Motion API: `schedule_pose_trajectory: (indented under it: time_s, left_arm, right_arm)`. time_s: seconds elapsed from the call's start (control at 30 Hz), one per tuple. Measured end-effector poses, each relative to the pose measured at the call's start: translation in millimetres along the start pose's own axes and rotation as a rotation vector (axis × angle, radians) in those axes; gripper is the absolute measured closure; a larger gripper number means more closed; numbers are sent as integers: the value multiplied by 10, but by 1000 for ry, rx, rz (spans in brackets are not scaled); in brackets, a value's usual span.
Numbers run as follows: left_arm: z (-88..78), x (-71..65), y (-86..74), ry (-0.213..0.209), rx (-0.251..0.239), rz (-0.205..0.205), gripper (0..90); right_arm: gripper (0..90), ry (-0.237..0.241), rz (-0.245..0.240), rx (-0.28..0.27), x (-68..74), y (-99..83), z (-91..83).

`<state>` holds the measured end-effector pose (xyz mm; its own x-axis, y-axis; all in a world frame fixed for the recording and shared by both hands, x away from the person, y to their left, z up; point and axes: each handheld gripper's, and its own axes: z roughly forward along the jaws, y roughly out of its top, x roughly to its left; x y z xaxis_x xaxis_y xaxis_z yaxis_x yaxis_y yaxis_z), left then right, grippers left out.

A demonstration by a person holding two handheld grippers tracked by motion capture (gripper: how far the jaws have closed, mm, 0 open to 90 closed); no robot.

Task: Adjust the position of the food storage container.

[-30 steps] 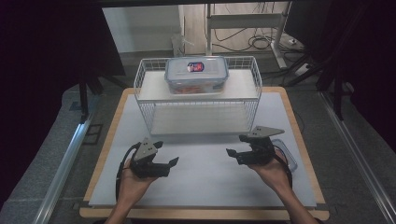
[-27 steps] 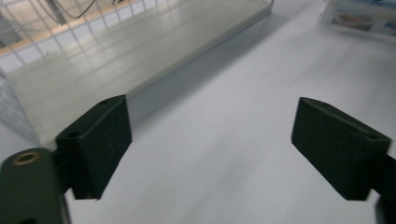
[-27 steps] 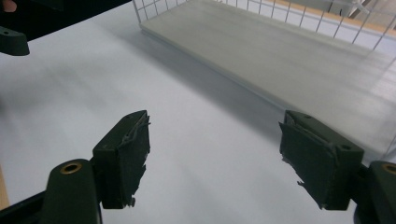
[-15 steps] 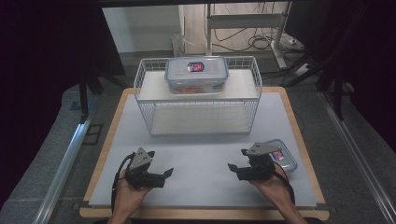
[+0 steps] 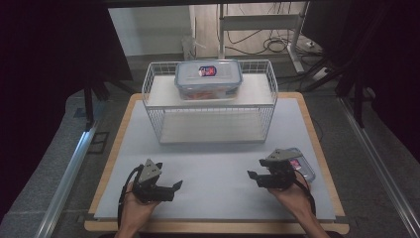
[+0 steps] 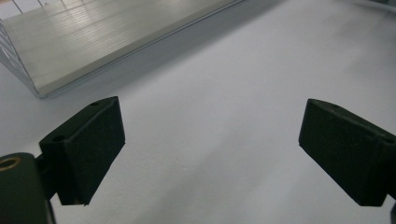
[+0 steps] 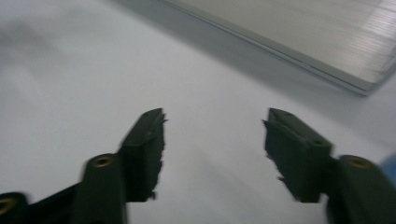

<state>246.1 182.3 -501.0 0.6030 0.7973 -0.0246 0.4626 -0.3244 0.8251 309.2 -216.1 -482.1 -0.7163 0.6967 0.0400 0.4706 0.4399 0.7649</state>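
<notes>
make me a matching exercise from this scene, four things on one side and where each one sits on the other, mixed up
Things:
1. large lidded container
2. small lidded container
3. left claw
4. wire rack

Places:
A. near edge of the mat, left side, held open
B. far middle of the mat
C. on the rack's upper shelf
D. on the mat behind the right claw

Pairs: 1-C, 2-D, 3-A, 4-B

left gripper (image 5: pixel 174 185): black body, grey three-cornered plate on top, black cable looping behind
right gripper (image 5: pixel 251 176): black, same grey plate
jaw blocks: black, brass-coloured screws at base
</notes>
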Motion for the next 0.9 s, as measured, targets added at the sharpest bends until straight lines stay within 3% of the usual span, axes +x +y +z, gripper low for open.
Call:
schedule_pose_trajectory:
  time_s: [0.23, 0.4, 0.7, 0.9]
  left_arm:
    - [0, 26, -15, -9, -14, -15, 66]
    - [0, 35, -19, -13, -16, -21, 66]
    - [20, 43, -29, -13, -2, -19, 67]
    - [33, 40, -30, -5, 6, -15, 67]
  right_arm:
    - [728, -61, -4, -13, -209, 8, -180]
    - [892, -127, 36, -22, -475, -39, -313]
    - [895, -297, 180, -14, -1000, -230, -559]
    - [895, -337, 254, 36, -1191, -398, -656]
